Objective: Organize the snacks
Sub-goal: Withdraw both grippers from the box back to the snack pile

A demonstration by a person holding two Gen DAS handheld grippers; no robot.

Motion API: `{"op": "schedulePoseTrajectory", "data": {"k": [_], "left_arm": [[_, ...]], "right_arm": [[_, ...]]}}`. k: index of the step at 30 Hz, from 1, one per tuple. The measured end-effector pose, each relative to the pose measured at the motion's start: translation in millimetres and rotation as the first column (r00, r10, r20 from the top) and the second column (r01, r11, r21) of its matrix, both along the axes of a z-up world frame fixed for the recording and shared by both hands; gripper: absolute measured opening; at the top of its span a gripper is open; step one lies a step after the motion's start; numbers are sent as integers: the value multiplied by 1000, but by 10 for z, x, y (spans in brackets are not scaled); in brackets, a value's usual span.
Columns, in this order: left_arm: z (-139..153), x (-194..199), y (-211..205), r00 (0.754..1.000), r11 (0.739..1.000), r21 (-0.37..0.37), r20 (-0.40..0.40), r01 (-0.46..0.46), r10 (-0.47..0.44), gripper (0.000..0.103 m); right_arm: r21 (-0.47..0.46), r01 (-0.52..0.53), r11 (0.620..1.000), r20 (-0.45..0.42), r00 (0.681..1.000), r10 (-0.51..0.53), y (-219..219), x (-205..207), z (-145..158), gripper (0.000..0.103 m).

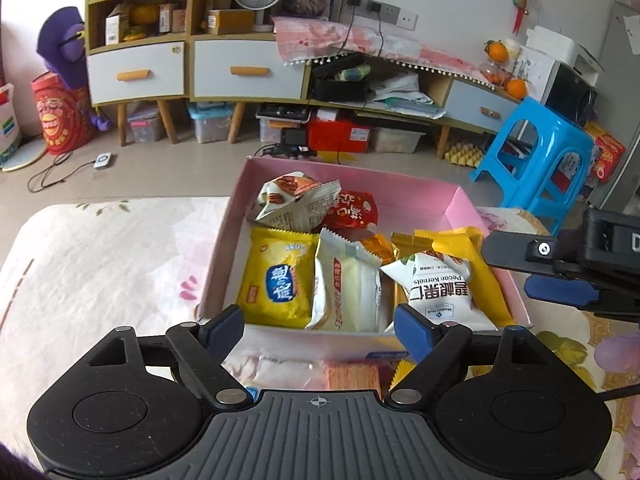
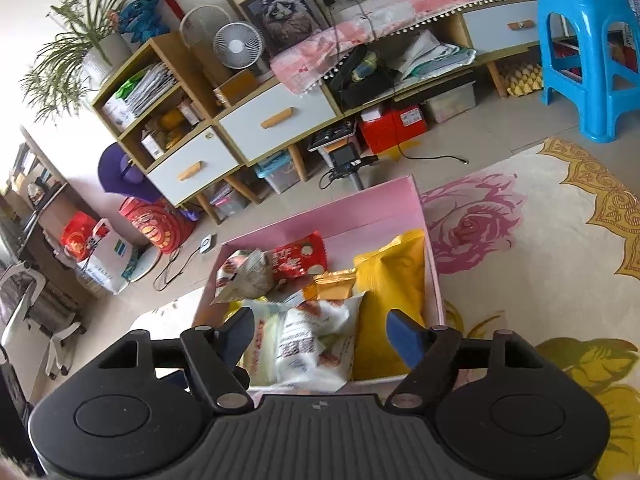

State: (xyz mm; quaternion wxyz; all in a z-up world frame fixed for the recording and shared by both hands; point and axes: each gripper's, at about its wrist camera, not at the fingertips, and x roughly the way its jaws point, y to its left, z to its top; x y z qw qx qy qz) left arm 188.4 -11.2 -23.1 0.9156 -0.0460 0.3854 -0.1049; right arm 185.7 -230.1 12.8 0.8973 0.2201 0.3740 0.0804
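1. My left claw (image 1: 320,330) is spread, nothing between its pads, at the near wall of the pink box (image 1: 420,192).
2. My right claw (image 2: 320,338) is spread too, above the pecan kernel packet (image 2: 316,344).
3. The yellow packet (image 1: 278,280) lies inside the box, long axis running away from me.

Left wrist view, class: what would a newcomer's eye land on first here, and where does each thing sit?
First, the pink box at centre, crammed with snack packets, a yellow packet at its near left and a white pecan packet at its near right. Next, the open left gripper in front of it. Last, the blue stool on the floor at right.
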Motion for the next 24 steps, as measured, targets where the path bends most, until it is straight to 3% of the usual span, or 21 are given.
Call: {"op": "schedulePoseTrajectory", "data": {"k": [12, 24], "left_arm": [[148, -399, 255, 999, 999, 4, -41, -34, 34, 92], [92, -787, 506, 993, 999, 17, -104, -49, 50, 97]], "right_arm": [[-162, -111, 981, 10, 993, 114, 118, -356, 200, 84], [-265, -203, 943, -10, 978, 208, 215, -688, 236, 87]]}}
